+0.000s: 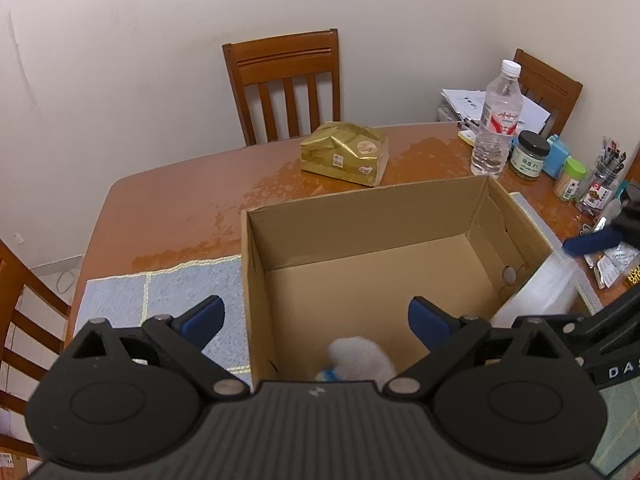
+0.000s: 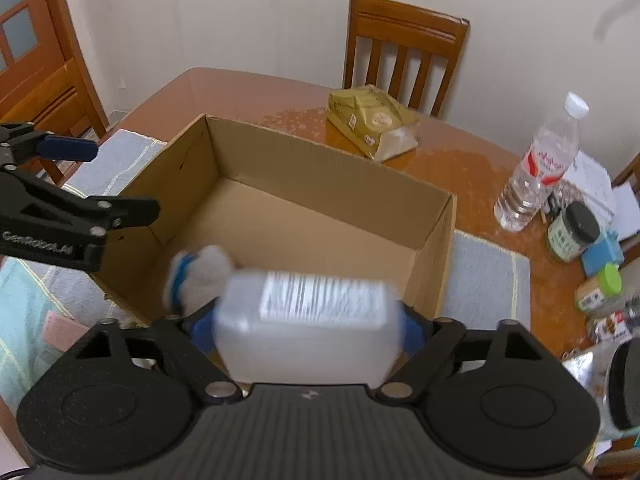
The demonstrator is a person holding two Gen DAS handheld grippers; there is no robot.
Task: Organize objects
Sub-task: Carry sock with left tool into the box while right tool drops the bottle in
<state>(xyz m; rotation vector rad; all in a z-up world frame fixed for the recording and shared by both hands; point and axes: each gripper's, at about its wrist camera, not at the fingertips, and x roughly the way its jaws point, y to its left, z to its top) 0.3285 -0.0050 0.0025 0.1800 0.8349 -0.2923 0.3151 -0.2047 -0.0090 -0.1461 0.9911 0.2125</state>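
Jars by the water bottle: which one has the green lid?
The small jar with yellowish contents, nearer the pen holder; the other jar, beside the bottle, has a black lid.

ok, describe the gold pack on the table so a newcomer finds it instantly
Start at the open cardboard box on the brown table. Just beyond its far wall, in front of the wooden chair, lies the gold pack. It is the only shiny, crumpled gold thing there, lying alone, apart from the bottle and jars.

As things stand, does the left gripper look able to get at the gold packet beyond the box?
Probably yes: the left gripper is open and empty, and the gold packet lies unobstructed on the table, though the cardboard box stands between.
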